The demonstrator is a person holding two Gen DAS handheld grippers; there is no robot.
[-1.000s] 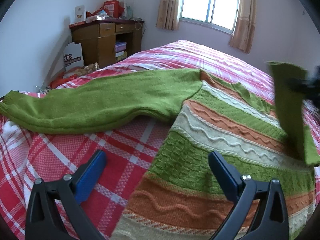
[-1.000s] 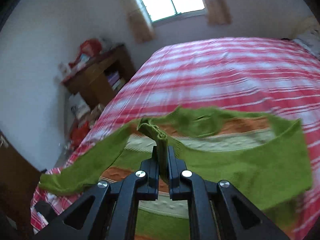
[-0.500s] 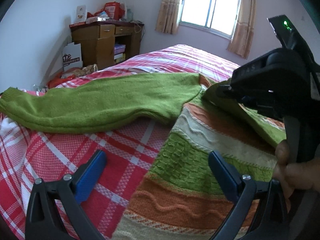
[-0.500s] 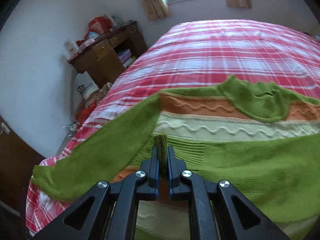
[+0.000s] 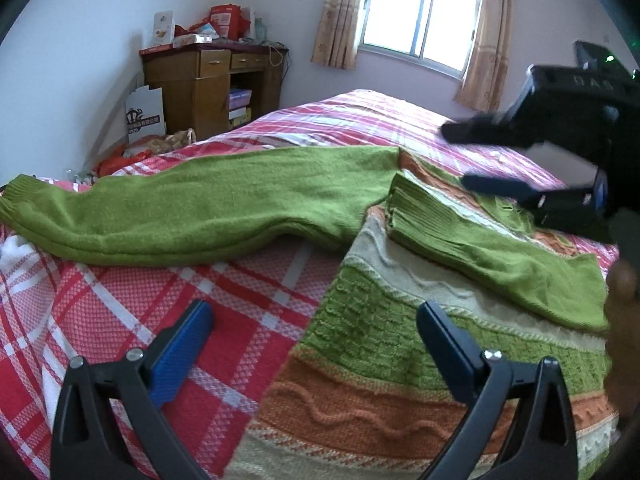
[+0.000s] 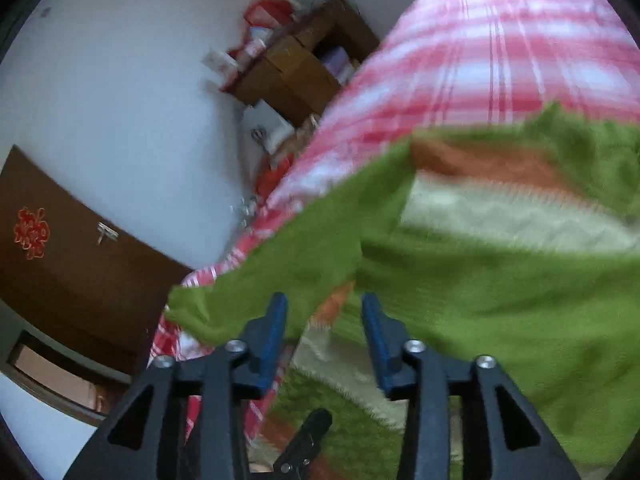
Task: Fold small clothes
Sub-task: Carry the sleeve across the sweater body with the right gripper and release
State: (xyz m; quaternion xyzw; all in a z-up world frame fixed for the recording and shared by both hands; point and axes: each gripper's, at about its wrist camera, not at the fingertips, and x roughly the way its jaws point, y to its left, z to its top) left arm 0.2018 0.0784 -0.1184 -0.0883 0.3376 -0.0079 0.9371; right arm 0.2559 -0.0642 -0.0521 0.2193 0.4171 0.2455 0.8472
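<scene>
A striped green, orange and cream knit sweater [image 5: 400,360] lies on the red plaid bed [image 5: 100,320]. Its left sleeve [image 5: 208,208] stretches out flat to the left. Its right sleeve [image 5: 488,252] lies folded across the chest, cuff near the left shoulder. My left gripper [image 5: 316,344] is open and empty, low over the sweater's left hem edge. My right gripper [image 5: 480,160] is open and empty above the folded sleeve; in the blurred right wrist view it [image 6: 324,332] hovers over the sweater [image 6: 500,288].
A wooden desk [image 5: 208,80] with boxes on top stands by the far wall left of the window [image 5: 420,20]. A white paper bag [image 5: 145,114] and clutter sit on the floor beside it. A brown door [image 6: 60,264] shows in the right wrist view.
My right gripper carried the right sleeve across the chest, opened and let it go. The sleeve now lies folded on the sweater. My left gripper stayed put.
</scene>
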